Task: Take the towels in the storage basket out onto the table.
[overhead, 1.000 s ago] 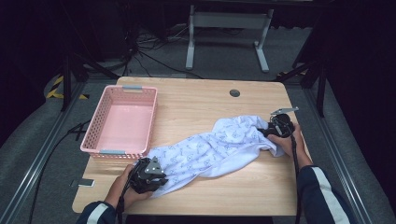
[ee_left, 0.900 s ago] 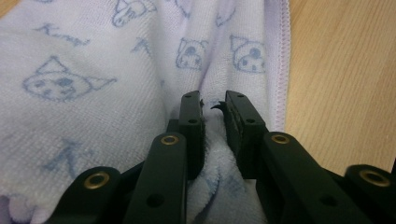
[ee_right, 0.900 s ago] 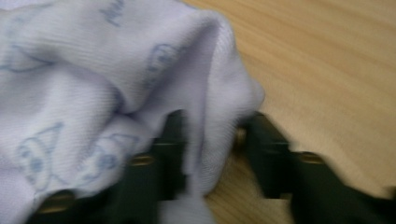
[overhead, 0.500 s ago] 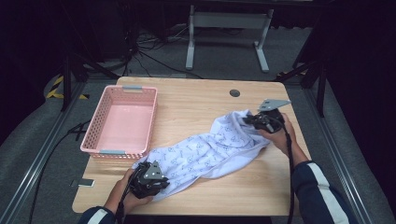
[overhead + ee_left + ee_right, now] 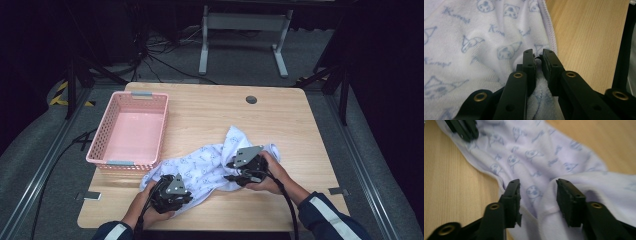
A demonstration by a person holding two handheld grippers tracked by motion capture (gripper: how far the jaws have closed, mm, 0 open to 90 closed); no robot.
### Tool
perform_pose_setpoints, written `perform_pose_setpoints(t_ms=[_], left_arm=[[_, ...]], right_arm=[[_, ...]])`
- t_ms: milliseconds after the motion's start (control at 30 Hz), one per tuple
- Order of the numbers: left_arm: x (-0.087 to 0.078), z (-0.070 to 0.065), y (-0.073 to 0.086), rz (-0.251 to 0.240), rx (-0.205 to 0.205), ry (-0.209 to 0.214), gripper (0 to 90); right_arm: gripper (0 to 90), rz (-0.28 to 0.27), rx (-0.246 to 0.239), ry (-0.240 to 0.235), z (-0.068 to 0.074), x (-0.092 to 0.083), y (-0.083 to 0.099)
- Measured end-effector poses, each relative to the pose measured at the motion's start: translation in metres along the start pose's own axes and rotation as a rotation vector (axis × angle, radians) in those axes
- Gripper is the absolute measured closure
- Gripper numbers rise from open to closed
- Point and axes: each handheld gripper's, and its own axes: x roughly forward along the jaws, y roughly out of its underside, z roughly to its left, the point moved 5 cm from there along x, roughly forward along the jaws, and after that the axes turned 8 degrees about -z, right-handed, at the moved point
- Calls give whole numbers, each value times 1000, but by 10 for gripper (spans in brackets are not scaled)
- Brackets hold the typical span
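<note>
A white cloth point(image 5: 210, 160) printed with small blue animal faces lies crumpled on the wooden table point(image 5: 210, 110). My left gripper point(image 5: 181, 196) at the near edge is shut on the cloth's near left end. In the left gripper view its jaws point(image 5: 538, 53) pinch a bunched fold of the cloth point(image 5: 474, 37), having just closed a little further. My right gripper point(image 5: 234, 172) lies on the cloth's right part, pointing left. In the right gripper view its jaws point(image 5: 537, 186) have just been opening and stand apart, with a fold of cloth point(image 5: 544, 152) loose between them.
An empty pink plastic basket point(image 5: 162, 125) stands at the table's left side. A round cable hole point(image 5: 251, 99) sits near the far edge. A metal stand and cables are on the floor beyond the table. The left gripper point(image 5: 464, 128) shows at the top left of the right gripper view.
My right gripper has swung left and nearer to the person, dragging the cloth's right end in over the middle, and its jaws now stand apart. The left gripper has shifted slightly right.
</note>
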Motion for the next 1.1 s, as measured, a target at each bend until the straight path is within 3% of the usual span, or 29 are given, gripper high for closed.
perform_pose_setpoints(t_ms=[67, 133, 167, 233, 333, 367, 400, 467, 533, 567, 600, 633, 667, 733, 800, 867, 900, 967, 1033, 1067, 1100], left_arm=[[1, 1, 0, -2, -7, 1, 810], [-2, 1, 1, -1, -9, 2, 801], [-4, 1, 1, 6, -11, -1, 801], [-5, 1, 3, 8, -10, 6, 806], [-5, 2, 5, 12, -10, -5, 806], [-4, 3, 5, 12, -18, -3, 806], [-4, 4, 5, 8, -19, -7, 804], [-5, 4, 5, 11, -18, -14, 787], [-13, 7, 7, 6, -12, -49, 728], [-18, 9, 8, -14, -38, -72, 695], [-18, 9, 8, -14, -38, -72, 649], [-26, 12, 10, -41, -65, -106, 649], [-32, 14, 12, -53, -86, -132, 593], [-46, 18, 16, -94, -142, -162, 526], [-58, 21, 25, -103, -183, -221, 451], [-67, 21, 33, -121, -217, -235, 434], [-70, 23, 39, -112, -239, -269, 367], [-73, 27, 49, -94, -271, -291, 364], [-74, 32, 57, -65, -291, -327, 375], [-75, 33, 61, -61, -312, -289, 393], [-75, 33, 61, -61, -312, -289, 422]], right_arm=[[489, -73, 24, 55, -13, -28, -5], [478, -114, 56, 211, -39, -61, -1], [481, -129, 85, 242, -48, -71, 4], [511, -149, 162, 265, -59, -84, 14], [549, -120, 198, 259, -61, -83, 24], [595, -117, 212, 241, -57, -79, 26], [606, -106, 214, 194, -48, -69, 27], [634, -68, 181, 152, -31, -50, 24], [608, -25, 162, 104, -15, -31, 23], [575, -23, 153, 93, -11, -26, 23], [575, -23, 153, 93, -11, -26, 23], [530, -8, 148, 91, -8, -19, 23], [509, 14, 148, 85, -7, -11, 23], [482, 11, 187, 85, -8, -1, 24], [441, 29, 209, 132, -14, 12, 25], [448, 26, 215, 131, -14, 16, 25], [512, 41, 200, 148, -15, 24, 26], [556, 47, 198, 153, -15, 26, 27], [707, 47, 184, 159, -16, 31, 28], [763, 45, 174, 153, -17, 32, 27], [763, 45, 174, 153, -17, 32, 27]])
